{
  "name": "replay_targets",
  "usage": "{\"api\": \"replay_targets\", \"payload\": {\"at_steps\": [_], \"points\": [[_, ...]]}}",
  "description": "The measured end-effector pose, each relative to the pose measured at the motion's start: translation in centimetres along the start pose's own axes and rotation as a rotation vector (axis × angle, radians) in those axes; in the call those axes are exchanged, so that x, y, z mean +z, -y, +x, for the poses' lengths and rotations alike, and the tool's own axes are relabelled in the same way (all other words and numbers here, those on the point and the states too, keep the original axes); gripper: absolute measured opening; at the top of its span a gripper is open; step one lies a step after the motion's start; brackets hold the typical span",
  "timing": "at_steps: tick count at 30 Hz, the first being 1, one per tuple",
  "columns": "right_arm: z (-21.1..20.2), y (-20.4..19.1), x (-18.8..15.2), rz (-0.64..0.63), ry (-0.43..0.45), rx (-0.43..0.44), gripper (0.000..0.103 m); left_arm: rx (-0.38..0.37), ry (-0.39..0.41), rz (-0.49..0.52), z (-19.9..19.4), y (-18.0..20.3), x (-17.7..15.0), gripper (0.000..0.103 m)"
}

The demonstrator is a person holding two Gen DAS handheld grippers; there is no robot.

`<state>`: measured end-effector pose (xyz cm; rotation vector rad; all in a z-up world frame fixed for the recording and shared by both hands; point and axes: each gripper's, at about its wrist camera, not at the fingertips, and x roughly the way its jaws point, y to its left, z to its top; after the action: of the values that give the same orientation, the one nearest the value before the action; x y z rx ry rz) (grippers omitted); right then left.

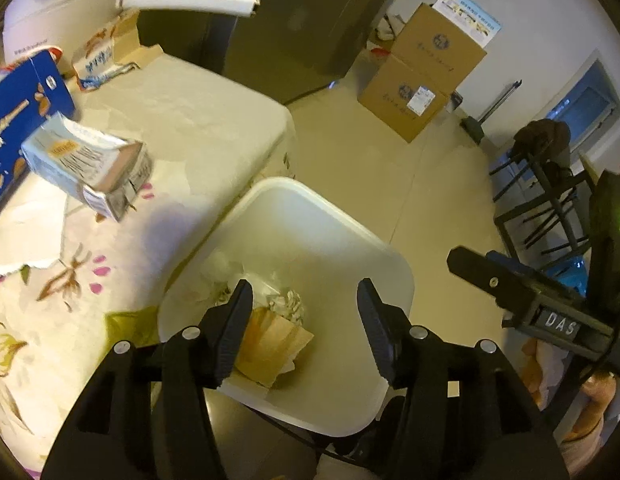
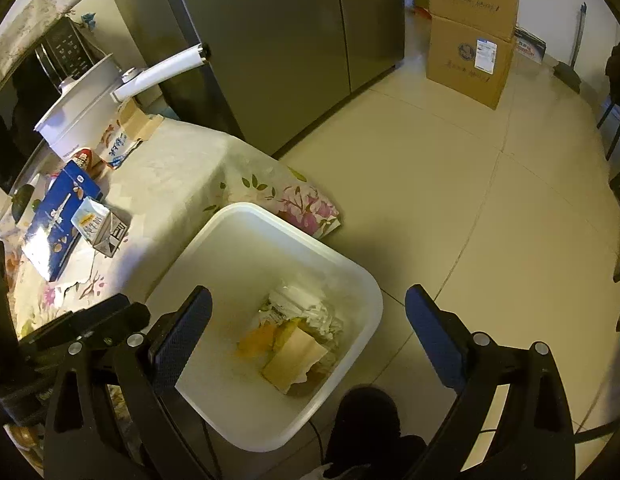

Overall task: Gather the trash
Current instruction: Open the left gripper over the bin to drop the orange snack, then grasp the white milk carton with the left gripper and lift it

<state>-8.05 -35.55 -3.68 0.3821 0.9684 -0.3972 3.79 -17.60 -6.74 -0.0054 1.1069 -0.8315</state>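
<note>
Left gripper open above carton in bin.

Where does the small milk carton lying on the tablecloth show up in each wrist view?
Left wrist view: the milk carton lies on its side at the left, partly on the blue box.
Right wrist view: the same carton sits left of centre, beside the blue box.
Shared landmark: the white trash bin, below and right of the carton in both.
</note>
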Motion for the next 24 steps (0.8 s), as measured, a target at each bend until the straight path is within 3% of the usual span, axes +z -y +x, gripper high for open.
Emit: {"api": "replay_targets", "payload": {"at_steps": [1, 4, 11, 14, 24], "points": [[0.0, -0.1, 0.0, -0.002, -0.003, 0.006, 0.093, 0.004, 0.009, -0.009, -0.3, -0.3, 0.1, 0.065], [0.2, -0.5, -0.1, -0.008, -0.016, 0.027, 0.093, 0.039, 0.061, -0.058, -1.9, -1.8, 0.8, 0.067], [0.7, -1.6, -0.1, -0.03, -0.044, 0.055, 0.093, 0.273, 0.213, -0.308, -5.7, -7.5, 2.5, 0.078], [0.8, -2.0, -0.2, -0.04, -0.051, 0.062, 0.093, 0.338, 0.204, -0.397, -5.2, -9.6, 3.2, 0.078], [1.2, -2.7, -0.2, -0.061, -0.069, 0.076, 0.094, 0.387, 0.194, -0.607, -2.3, -13.4, 5.9, 0.078]]}}
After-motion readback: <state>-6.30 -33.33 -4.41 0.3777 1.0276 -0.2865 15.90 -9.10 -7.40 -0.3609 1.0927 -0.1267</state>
